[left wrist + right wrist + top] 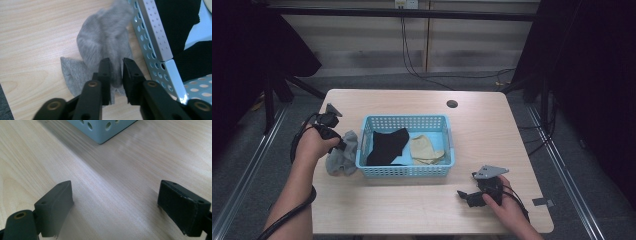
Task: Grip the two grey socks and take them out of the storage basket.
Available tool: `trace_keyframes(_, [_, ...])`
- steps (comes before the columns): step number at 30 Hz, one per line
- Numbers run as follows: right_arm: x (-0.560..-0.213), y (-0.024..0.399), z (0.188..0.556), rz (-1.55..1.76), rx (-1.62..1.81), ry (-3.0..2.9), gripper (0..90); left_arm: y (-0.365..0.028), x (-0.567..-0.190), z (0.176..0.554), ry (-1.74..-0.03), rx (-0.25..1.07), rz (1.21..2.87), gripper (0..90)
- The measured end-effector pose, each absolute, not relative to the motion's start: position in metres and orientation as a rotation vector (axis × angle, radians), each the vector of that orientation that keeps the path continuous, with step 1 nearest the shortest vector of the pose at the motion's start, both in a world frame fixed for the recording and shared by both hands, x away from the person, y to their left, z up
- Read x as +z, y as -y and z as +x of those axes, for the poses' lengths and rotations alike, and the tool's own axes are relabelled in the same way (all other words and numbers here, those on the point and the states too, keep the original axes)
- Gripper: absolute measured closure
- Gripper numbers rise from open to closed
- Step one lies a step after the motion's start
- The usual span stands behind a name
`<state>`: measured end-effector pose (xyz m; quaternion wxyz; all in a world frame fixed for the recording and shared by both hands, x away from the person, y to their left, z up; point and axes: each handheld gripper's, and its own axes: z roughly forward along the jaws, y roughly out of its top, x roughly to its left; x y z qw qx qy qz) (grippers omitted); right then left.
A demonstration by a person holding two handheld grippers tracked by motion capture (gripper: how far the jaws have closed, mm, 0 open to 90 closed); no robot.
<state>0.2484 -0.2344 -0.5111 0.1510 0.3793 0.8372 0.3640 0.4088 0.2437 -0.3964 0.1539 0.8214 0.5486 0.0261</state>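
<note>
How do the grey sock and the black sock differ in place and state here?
The grey knitted sock lies bunched on the wooden table outside the light blue perforated basket, between the left gripper's narrow jaws. The black sock lies spread flat inside the basket, untouched. Both are soft fabric.

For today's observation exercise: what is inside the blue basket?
Inside the blue basket lie a black cloth on the left and a beige cloth on the right. Whatever lies beneath them is covered.
</note>
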Motion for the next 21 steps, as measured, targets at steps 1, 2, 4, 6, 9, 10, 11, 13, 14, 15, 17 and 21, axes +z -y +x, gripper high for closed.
trace_keyframes(1, [-0.511,0.234,0.248,1.089,1.045,-2.404,12.1,-0.244,-0.396,0.409,-1.571,0.095,2.351,72.5])
trace_keyframes(2, [-0.511,0.234,0.248,1.089,1.045,-2.404,12.1,-0.243,-0.397,0.408,-1.574,0.098,2.350,70.5])
trace_keyframes(4, [-0.511,0.234,0.248,1.092,1.045,-2.404,12.1,-0.243,-0.397,0.407,-1.573,0.103,2.349,66.4])
trace_keyframes(6, [-0.511,0.234,0.248,1.091,1.045,-2.404,12.1,-0.243,-0.398,0.406,-1.567,0.124,2.352,62.8])
trace_keyframes(9, [-0.511,0.234,0.248,1.094,1.044,-2.405,12.1,-0.243,-0.399,0.403,-1.574,0.151,2.319,56.9])
trace_keyframes(10, [-0.511,0.234,0.248,1.093,1.044,-2.405,12.1,-0.244,-0.400,0.402,-1.570,0.160,2.314,52.7])
trace_keyframes(11, [-0.511,0.234,0.248,1.094,1.044,-2.405,12.1,-0.245,-0.400,0.400,-1.570,0.176,2.311,50.6])
trace_keyframes(13, [-0.511,0.234,0.248,1.094,1.044,-2.405,12.1,-0.245,-0.400,0.399,-1.577,0.178,2.310,48.8])
trace_keyframes(14, [-0.511,0.234,0.248,1.093,1.044,-2.406,12.2,-0.247,-0.402,0.396,-1.576,0.167,2.288,46.7])
trace_keyframes(15, [-0.511,0.234,0.248,1.090,1.046,-2.405,12.2,-0.247,-0.402,0.395,-1.573,0.165,2.288,45.0])
trace_keyframes(17, [-0.511,0.234,0.248,1.090,1.046,-2.405,12.2,-0.248,-0.402,0.394,-1.572,0.167,2.287,43.4])
trace_keyframes(21, [-0.511,0.235,0.248,1.091,1.043,-2.408,12.2,-0.248,-0.402,0.385,-1.545,0.166,2.294,39.6])
